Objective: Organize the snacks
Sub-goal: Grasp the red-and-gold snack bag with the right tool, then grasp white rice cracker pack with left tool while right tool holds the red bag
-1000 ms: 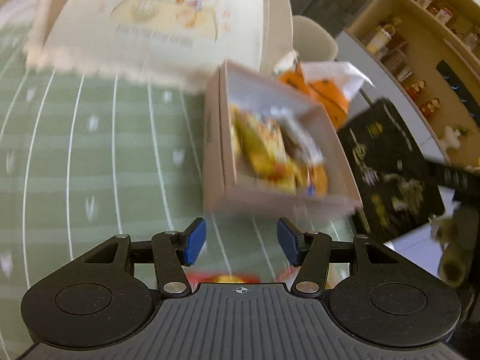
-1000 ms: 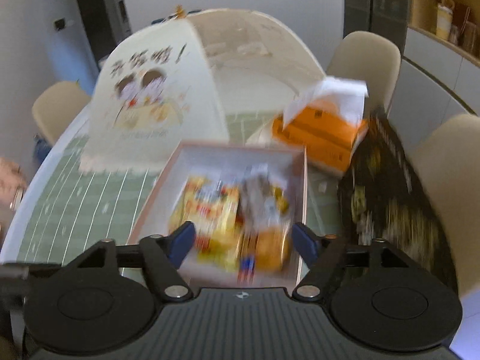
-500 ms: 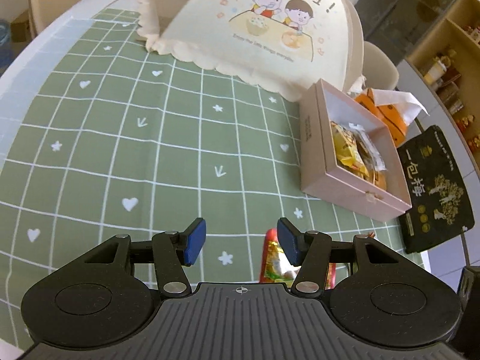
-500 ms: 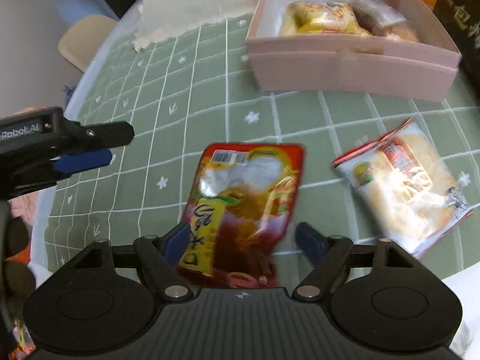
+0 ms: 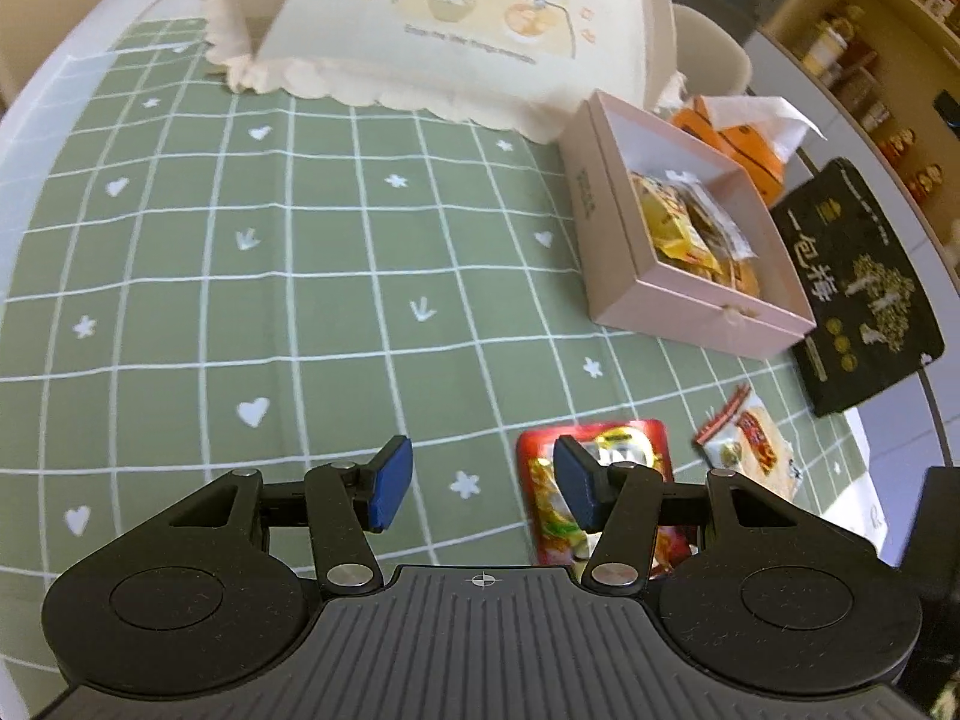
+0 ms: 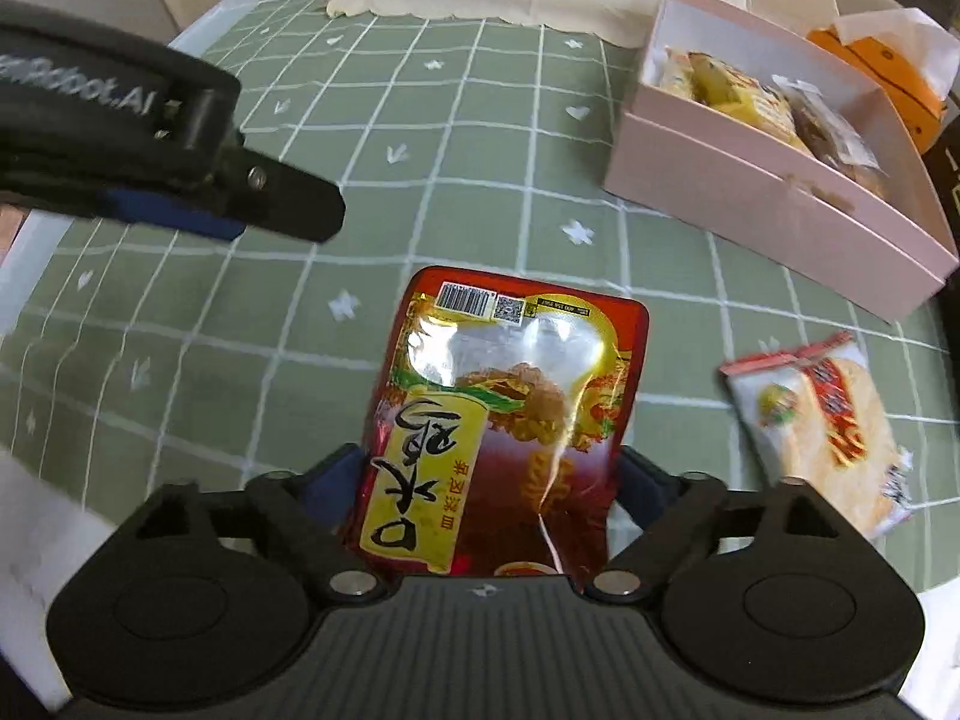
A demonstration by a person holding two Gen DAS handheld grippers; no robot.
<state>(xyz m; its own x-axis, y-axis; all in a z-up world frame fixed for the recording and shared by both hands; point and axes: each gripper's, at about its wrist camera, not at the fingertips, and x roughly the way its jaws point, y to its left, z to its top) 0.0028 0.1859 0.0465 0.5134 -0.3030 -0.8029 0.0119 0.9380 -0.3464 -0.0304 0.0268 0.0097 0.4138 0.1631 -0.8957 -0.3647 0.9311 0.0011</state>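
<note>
Right tool (image 6: 489, 483) straddles red snack packet (image 6: 510, 414); pink box (image 6: 774, 192) beyond.

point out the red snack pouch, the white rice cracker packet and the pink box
red foil snack pouch (image 6: 504, 414): right wrist view, middle of its printed front
white plastic rice cracker packet (image 6: 822, 426): right wrist view, its centre
pink cardboard box (image 6: 762, 210): right wrist view, near side wall

On the counter (image 6: 480, 138) there are two loose snack packets: one red packet (image 6: 504, 420) and one white packet (image 6: 822, 426). One pink box (image 6: 774, 204) holds several more packets; the exact number I cannot tell. One black box (image 5: 864, 294), one orange tissue pack (image 5: 744, 144), one food cover (image 5: 456, 30).
</note>
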